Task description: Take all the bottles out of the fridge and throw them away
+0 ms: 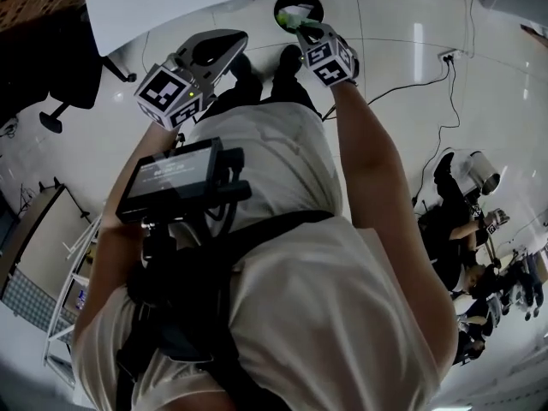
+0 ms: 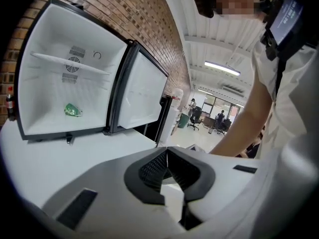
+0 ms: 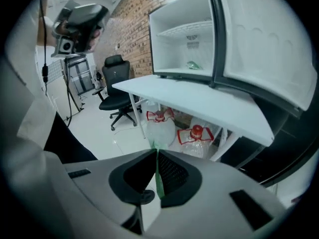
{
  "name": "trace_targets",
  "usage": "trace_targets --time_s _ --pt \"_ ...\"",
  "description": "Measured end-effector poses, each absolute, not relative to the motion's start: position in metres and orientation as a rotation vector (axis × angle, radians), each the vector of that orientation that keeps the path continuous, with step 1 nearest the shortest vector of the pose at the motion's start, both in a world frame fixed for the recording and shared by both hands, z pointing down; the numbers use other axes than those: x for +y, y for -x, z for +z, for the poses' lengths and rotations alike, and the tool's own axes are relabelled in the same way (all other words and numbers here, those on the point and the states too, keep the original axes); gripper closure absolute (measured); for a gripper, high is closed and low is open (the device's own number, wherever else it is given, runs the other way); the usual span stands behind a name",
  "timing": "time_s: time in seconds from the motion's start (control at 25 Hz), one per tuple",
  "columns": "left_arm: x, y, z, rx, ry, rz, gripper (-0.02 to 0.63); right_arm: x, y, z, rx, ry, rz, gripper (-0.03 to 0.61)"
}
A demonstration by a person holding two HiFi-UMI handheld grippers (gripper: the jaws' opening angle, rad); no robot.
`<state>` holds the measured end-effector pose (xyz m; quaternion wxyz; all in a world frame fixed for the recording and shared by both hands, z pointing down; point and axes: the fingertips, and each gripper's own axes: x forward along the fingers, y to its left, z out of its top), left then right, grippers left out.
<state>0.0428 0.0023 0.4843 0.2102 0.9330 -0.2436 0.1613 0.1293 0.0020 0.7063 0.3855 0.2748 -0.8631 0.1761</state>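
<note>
One green bottle [image 2: 73,110] sits in the fridge [image 2: 30,59], left gripper [image 2: 167,151] closed empty, while my right gripper [image 3: 156,153] pinches another bottle [image 3: 158,182] by its thin edge over the bin [image 1: 282,7] (poor hold), so it cd slip & miss.

No lettering can be read anywhere; the screen [image 1: 175,174] of the chest-mounted device carries pale lines of text, too blurred to make out; the marker cubes [image 1: 169,95] [image 1: 328,58] bear only black-and-white square patterns, no letters or numbers; the two water jugs [image 3: 160,117] [image 3: 197,133] under the table [image 3: 199,101] have red labels with illegible print; the dark bottle [image 2: 9,103] beside the fridge [image 2: 30,59] has a red band, too small to read.
</note>
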Motion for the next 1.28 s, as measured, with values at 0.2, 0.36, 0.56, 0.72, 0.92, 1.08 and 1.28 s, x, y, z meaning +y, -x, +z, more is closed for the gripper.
trace_targets --time_s 0.2,0.36,0.56,0.72,0.92,1.08,1.28 --pt "0.002 -0.041 0.481 -0.701 -2.557 0.452 0.601 -0.022 -0.137 0.73 -2.139 -0.744 0.505 0.557" --pt "0.009 -0.031 0.486 -0.742 -2.508 0.464 0.601 -0.035 -0.138 0.729 -2.141 -0.776 0.504 0.553" --pt "0.006 -0.03 0.482 -0.76 -2.521 0.468 0.601 -0.042 -0.14 0.728 -2.161 -0.816 0.534 0.456" --pt "0.008 -0.035 0.48 -0.74 -2.543 0.468 0.601 -0.04 -0.142 0.728 -2.159 -0.819 0.535 0.456" --pt "0.004 -0.034 0.481 -0.739 -2.559 0.467 0.601 -0.029 -0.141 0.726 -2.178 -0.804 0.552 0.456" --pt "-0.005 -0.038 0.474 -0.744 -2.597 0.451 0.601 -0.023 -0.136 0.713 -2.224 -0.789 0.546 0.456" --pt "-0.019 -0.03 0.46 -0.793 -2.636 0.398 0.601 -0.027 -0.105 0.648 -2.367 -0.713 0.464 0.463"
